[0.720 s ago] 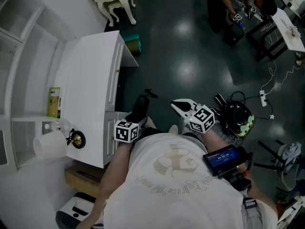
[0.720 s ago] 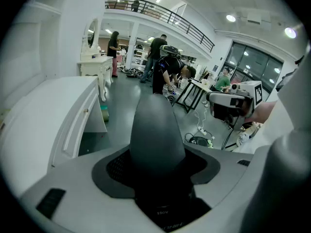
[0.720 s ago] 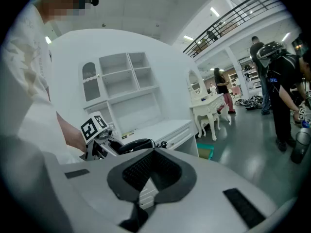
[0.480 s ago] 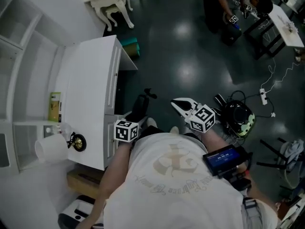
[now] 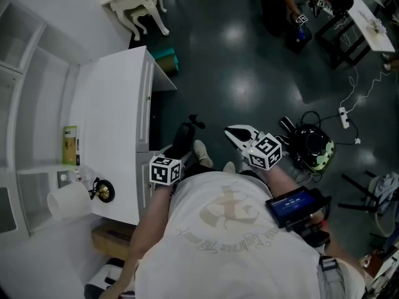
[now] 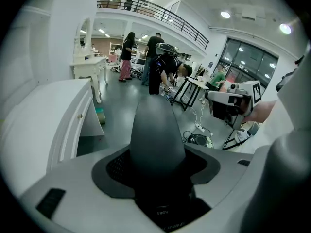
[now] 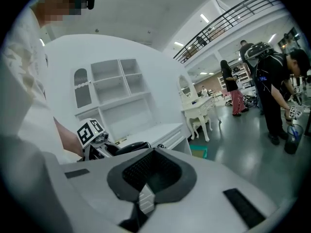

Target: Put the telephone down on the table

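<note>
L tool (image 5: 179,147) clamped on black rounded plastic telephone handset (image 6: 156,132). Handset in air over dark glossy floor (image 5: 249,73), just R of white flat-topped bench (image 5: 112,117); not on bench. R tool (image 5: 232,134) pressed together, empty, well R of handset. Vs earlier: both tools same spot by torso; pale shoe (image 5: 201,153) further fwd beside handset; bench slightly more to L in head view.

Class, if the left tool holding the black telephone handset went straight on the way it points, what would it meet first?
Most likely the dark glossy floor: the left tool slants down beside the white table, not at it. The black telephone handset hides the exact spot.
</note>
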Action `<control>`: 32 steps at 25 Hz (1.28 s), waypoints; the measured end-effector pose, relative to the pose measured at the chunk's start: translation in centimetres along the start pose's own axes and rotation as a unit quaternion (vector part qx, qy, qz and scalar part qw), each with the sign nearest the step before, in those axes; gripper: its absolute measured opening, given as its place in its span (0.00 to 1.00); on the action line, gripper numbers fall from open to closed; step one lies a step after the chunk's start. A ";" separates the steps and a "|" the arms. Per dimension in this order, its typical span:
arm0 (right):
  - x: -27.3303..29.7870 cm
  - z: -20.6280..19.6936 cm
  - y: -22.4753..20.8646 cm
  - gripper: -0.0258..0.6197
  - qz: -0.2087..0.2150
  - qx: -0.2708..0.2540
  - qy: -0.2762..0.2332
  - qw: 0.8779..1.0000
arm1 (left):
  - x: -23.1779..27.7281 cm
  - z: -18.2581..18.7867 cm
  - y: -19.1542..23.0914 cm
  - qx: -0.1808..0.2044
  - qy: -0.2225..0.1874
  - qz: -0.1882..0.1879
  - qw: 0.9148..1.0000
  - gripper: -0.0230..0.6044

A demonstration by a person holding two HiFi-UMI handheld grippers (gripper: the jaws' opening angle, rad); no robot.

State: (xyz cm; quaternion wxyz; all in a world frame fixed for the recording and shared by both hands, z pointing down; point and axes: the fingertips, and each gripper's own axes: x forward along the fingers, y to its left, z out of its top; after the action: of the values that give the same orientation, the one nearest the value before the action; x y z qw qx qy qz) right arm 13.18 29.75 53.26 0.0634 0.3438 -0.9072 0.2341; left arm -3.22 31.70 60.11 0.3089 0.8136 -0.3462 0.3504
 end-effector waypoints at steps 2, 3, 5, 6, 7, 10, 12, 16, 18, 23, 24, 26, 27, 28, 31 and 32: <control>0.5 0.0 -0.4 0.06 -0.005 0.003 0.005 1.000 | 0.3 0.2 0.5 0.001 0.002 -0.003 1.000 0.48; 0.7 0.0 -0.6 0.06 -0.008 0.004 0.007 1.000 | 0.4 0.3 0.9 0.002 0.003 -0.004 1.000 0.48; 1.6 0.4 -0.9 0.06 -0.012 0.004 0.010 1.000 | 0.7 0.8 1.8 0.005 0.004 -0.007 1.000 0.48; 2.1 0.7 -1.2 0.06 -0.013 0.004 0.011 1.000 | 0.9 1.1 2.4 0.006 0.004 -0.008 1.000 0.48; 2.6 1.0 -1.4 0.06 -0.015 0.003 0.012 1.000 | 1.1 1.6 3.0 0.007 0.003 -0.009 1.000 0.48; 4.3 2.0 -2.3 0.06 -0.020 0.000 0.013 1.000 | 1.7 2.9 4.7 0.010 0.000 -0.014 1.000 0.48; 5.5 2.8 -2.8 0.06 -0.023 -0.001 0.013 1.000 | 2.0 4.0 5.8 0.013 -0.001 -0.017 1.000 0.48; 7.7 4.1 -3.6 0.06 -0.030 -0.001 0.013 0.999 | 2.4 5.8 7.9 0.020 -0.001 -0.024 1.000 0.48; 8.6 4.5 -3.9 0.06 -0.037 0.000 0.015 0.999 | 2.6 6.6 8.9 0.025 -0.002 -0.027 0.999 0.48; 11.2 5.7 -4.9 0.06 -0.054 0.004 0.016 0.998 | 3.1 8.0 11.7 0.036 0.004 -0.039 0.999 0.48; 12.0 5.9 -5.0 0.06 -0.057 0.004 0.015 0.998 | 3.2 8.2 12.5 0.039 0.004 -0.040 0.998 0.48; 13.4 6.5 -5.1 0.06 -0.060 0.001 0.013 0.998 | 3.2 8.7 13.9 0.044 0.003 -0.043 0.998 0.48; 13.9 6.7 -5.2 0.06 -0.061 0.001 0.013 0.998 | 3.2 9.0 14.4 0.046 0.002 -0.044 0.998 0.48; 14.3 6.8 -5.3 0.06 -0.062 0.001 0.013 0.998 | 3.1 9.3 14.7 0.048 0.000 -0.044 0.998 0.48; 15.5 7.3 -5.3 0.06 -0.062 -0.001 0.016 0.998 | 2.8 10.0 15.5 0.049 -0.006 -0.043 0.998 0.48; 15.8 7.5 -5.2 0.06 -0.060 -0.003 0.017 0.998 | 2.6 10.2 15.7 0.048 -0.008 -0.042 0.998 0.48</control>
State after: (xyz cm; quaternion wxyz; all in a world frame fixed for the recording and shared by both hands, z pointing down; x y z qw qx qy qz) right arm 4.99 13.47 52.94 0.0939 0.3931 -0.8846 0.2327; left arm -10.49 14.28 60.54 0.2815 0.8441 -0.2969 0.3466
